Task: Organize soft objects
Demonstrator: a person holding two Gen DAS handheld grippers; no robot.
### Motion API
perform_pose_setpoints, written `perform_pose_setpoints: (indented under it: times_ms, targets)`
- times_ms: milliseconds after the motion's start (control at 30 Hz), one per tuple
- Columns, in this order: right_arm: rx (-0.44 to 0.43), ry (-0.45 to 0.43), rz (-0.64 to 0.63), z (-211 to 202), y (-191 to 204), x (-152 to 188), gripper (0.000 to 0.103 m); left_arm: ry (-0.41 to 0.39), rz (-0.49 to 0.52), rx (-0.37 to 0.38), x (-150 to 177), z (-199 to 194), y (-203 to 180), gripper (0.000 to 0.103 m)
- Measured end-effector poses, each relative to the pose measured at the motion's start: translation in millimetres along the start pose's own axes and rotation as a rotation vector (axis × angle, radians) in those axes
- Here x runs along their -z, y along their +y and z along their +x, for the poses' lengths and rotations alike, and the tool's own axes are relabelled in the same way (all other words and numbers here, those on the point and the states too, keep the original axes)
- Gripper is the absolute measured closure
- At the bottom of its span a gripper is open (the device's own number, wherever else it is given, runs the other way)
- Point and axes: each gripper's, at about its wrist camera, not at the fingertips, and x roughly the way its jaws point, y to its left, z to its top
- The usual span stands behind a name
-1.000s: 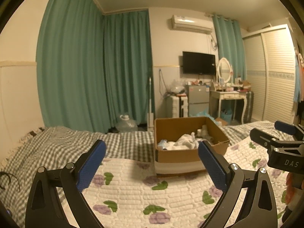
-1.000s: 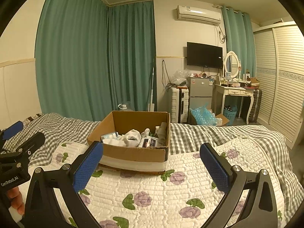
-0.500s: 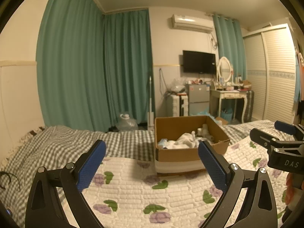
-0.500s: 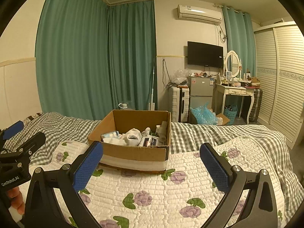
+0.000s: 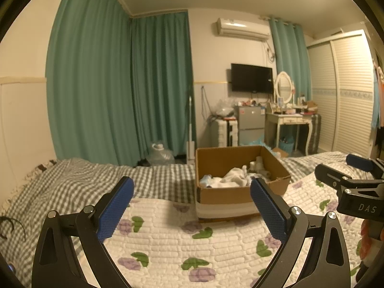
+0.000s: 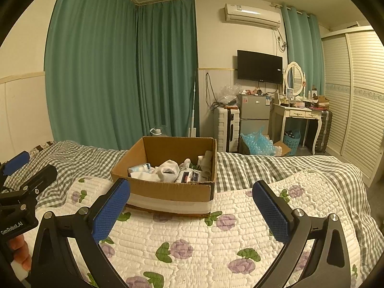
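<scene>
An open cardboard box rests on a white quilt with purple flowers. Inside lie several soft items: white socks, a pale blue roll and a wrapped pack. My left gripper hovers open over the quilt, short of the box and slightly to its left, nothing between its blue pads. My right gripper is also open and empty, just in front of the box. Each gripper shows at the edge of the other's view.
A grey checked bedspread covers the bed beyond the quilt. Teal curtains hang behind. A small fridge, suitcase, dressing table and blue bag stand past the bed's far side. A hand holds the left gripper.
Both cameras have tilted or risen very slightly, so the box sits a touch lower in view. The jaws stay open and nothing was picked up.
</scene>
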Motion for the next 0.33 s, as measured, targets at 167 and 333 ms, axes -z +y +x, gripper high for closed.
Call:
perform_pose_setpoints:
  times_ms: [167, 333]
  targets:
    - [0.0, 0.001, 0.0, 0.3, 0.0, 0.2, 0.001, 0.003, -0.005, 0.008, 1.4, -1.0, 0.8, 0.004]
    - [-0.004, 0.006, 0.0, 1.5, 0.3, 1.0, 0.001, 0.008, -0.006, 0.012, 3.2, 0.4, 2.5, 0.004]
